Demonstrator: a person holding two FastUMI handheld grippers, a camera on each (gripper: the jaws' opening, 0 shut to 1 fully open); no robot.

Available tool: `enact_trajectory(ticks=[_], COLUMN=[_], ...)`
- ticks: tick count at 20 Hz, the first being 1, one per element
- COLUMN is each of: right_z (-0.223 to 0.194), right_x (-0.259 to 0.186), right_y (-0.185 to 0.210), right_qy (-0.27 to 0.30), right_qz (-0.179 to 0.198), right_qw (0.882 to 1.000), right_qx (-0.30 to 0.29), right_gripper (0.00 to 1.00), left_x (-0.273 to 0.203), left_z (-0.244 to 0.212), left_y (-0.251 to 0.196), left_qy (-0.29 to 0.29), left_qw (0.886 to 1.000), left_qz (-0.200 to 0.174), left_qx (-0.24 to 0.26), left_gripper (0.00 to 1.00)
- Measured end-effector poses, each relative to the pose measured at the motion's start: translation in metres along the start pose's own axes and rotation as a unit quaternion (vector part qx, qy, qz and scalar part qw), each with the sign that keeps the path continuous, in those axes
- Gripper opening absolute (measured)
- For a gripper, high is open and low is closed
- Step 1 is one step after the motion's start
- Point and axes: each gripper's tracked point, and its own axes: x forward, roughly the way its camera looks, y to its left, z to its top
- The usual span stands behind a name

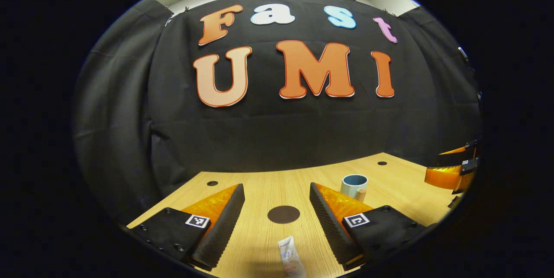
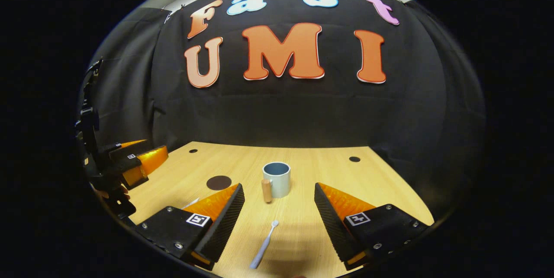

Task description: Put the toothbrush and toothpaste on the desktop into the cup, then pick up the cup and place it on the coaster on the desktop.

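Both grippers are held wide apart and empty above the bench (image 2: 311,161). Between the fingers of the left gripper (image 1: 277,221) the toothpaste tube (image 1: 291,260) is seen lying flat, its long axis running roughly along the gripper's line of sight, with the dark round coaster (image 1: 283,214) just beyond. Under the right gripper (image 2: 279,221) the toothbrush (image 2: 264,245) is laid at a slight slant, head pointing toward the handled cup (image 2: 277,179), which stands upright farther ahead. Each item is judged nearest its own gripper

Wooden desktop (image 2: 311,165) with cup (image 2: 277,179), coaster (image 2: 219,182), toothbrush (image 2: 263,245), toothpaste (image 1: 291,257).
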Motion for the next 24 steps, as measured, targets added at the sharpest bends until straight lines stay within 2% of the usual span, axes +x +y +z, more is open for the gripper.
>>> enact_trajectory(ticks=[2, 5, 9, 13, 19, 20, 21, 22, 23, 24], right_z=[-0.013, -0.028, -0.056, -0.076, -0.091, -0.093, -0.093, -0.097, -0.099, -0.103], right_x=[0.005, 0.012, 0.018, 0.020, 0.019, 0.020, 0.020, 0.021, 0.020, 0.021], right_y=[0.001, -0.001, -0.003, 0.001, 0.006, 0.008, 0.008, 0.008, 0.008, 0.010], right_qy=[0.046, 0.111, 0.178, 0.232, 0.303, 0.314, 0.323, 0.333, 0.343, 0.355], right_qz=[0.015, 0.011, 0.010, 0.014, 0.024, 0.028, 0.028, 0.027, 0.024, 0.023], right_qw=[0.999, 0.993, 0.983, 0.971, 0.952, 0.948, 0.945, 0.942, 0.938, 0.934], right_qx=[0.019, 0.042, 0.051, 0.058, 0.043, 0.045, 0.047, 0.045, 0.043, 0.042], right_gripper=[0.96, 0.95, 0.93, 0.90, 0.82, 0.80, 0.73, 0.77, 0.77, 0.69], left_x=[0.004, 0.010, 0.013, 0.014, 0.014, 0.014, 0.011, 0.011, 0.009, 0.007], left_z=[-0.012, -0.035, -0.068, -0.091, -0.130, -0.138, -0.143, -0.149, -0.158, -0.165], left_y=[-0.001, 0.001, -0.006, -0.015, -0.018, -0.018, -0.019, -0.019, -0.021, -0.024], left_qy=[0.032, 0.085, 0.159, 0.209, 0.298, 0.314, 0.330, 0.344, 0.363, 0.380], left_qw=[0.999, 0.996, 0.987, 0.977, 0.952, 0.948, 0.942, 0.937, 0.930, 0.923], left_qz=[-0.004, -0.006, -0.025, -0.045, -0.062, -0.061, -0.059, -0.057, -0.058, -0.061], left_qx=[0.007, 0.011, 0.006, 0.002, -0.005, -0.008, -0.009, -0.014, -0.018, -0.025], left_gripper=[0.97, 0.97, 0.97, 0.97, 0.97, 0.94, 0.88, 0.89, 0.88, 0.89])
